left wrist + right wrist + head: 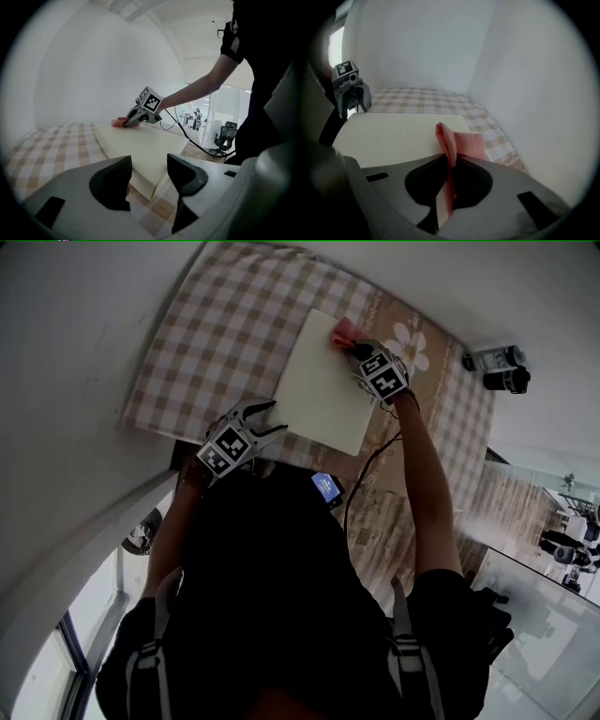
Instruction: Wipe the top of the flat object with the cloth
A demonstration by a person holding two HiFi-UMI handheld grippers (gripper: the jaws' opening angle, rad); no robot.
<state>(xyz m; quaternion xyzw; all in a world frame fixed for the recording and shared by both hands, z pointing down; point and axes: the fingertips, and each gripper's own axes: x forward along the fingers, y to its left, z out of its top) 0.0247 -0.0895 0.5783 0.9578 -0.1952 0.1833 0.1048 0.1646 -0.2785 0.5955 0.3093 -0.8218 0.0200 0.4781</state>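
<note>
A flat cream board (pixel 323 385) lies on the checked tablecloth (pixel 216 334). My right gripper (pixel 356 351) is shut on a pink cloth (pixel 343 333) and holds it down on the board's far right corner. In the right gripper view the pink cloth (pixel 457 143) stands pinched between the jaws, its loose end spread on the cream board (pixel 393 136). My left gripper (pixel 267 423) is open at the board's near left corner, its jaws on either side of the corner of the cream board (pixel 140 154). From the left gripper view, the right gripper (pixel 129 122) shows at the far end.
Two dark cylindrical containers (pixel 497 369) stand at the table's right edge. A white wall runs along the table's far side. A black cable (pixel 370 470) trails from the right gripper across the near part of the table. A small blue-lit device (pixel 326 487) sits near the front edge.
</note>
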